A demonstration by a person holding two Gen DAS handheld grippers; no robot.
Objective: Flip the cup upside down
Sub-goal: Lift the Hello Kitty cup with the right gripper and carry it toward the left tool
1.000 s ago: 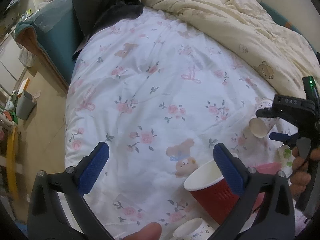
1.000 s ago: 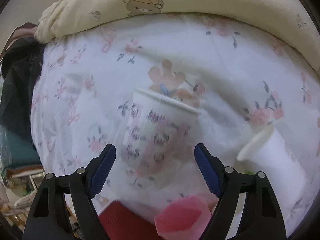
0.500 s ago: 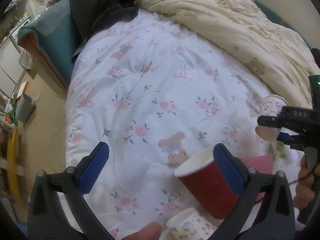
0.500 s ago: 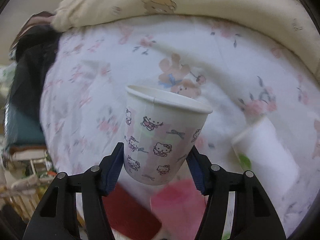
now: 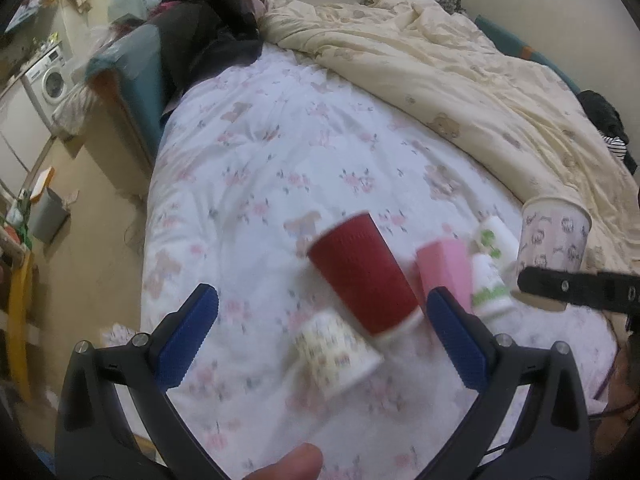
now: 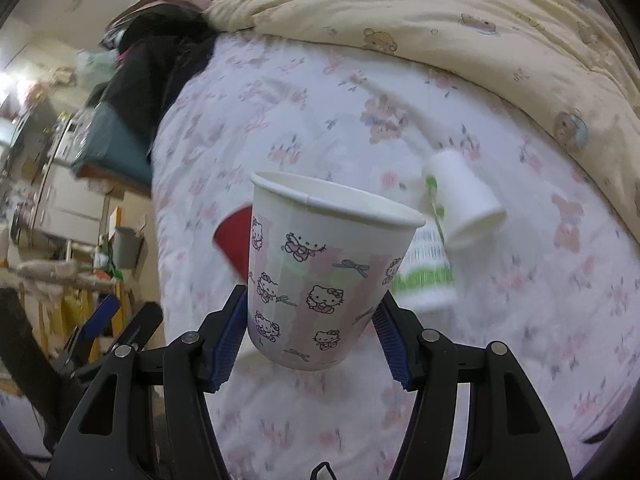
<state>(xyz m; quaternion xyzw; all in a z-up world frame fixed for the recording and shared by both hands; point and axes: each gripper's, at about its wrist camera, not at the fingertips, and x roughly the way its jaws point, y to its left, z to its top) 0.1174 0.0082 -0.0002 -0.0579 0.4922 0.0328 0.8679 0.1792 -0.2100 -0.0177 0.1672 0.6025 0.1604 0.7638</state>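
Note:
My right gripper (image 6: 310, 334) is shut on a Hello Kitty paper cup (image 6: 320, 276), which it holds mouth up above the bed. The same cup (image 5: 554, 236) shows at the right edge of the left wrist view, above the right gripper's black finger (image 5: 576, 288). My left gripper (image 5: 320, 340) is open and empty, hovering over the bed near a red cup (image 5: 362, 272) that lies on its side.
On the floral sheet (image 5: 260, 168) lie a patterned paper cup (image 5: 340, 354), a pink cup (image 5: 444, 270) and white cups with green print (image 6: 460, 196). A cream duvet (image 5: 460, 80) covers the far side. The bed's left edge drops to the floor (image 5: 80, 248).
The right gripper closed on the Hello Kitty cup and lifted it off the bed. The left gripper has pulled back and up, so the red cup and others sit farther ahead.

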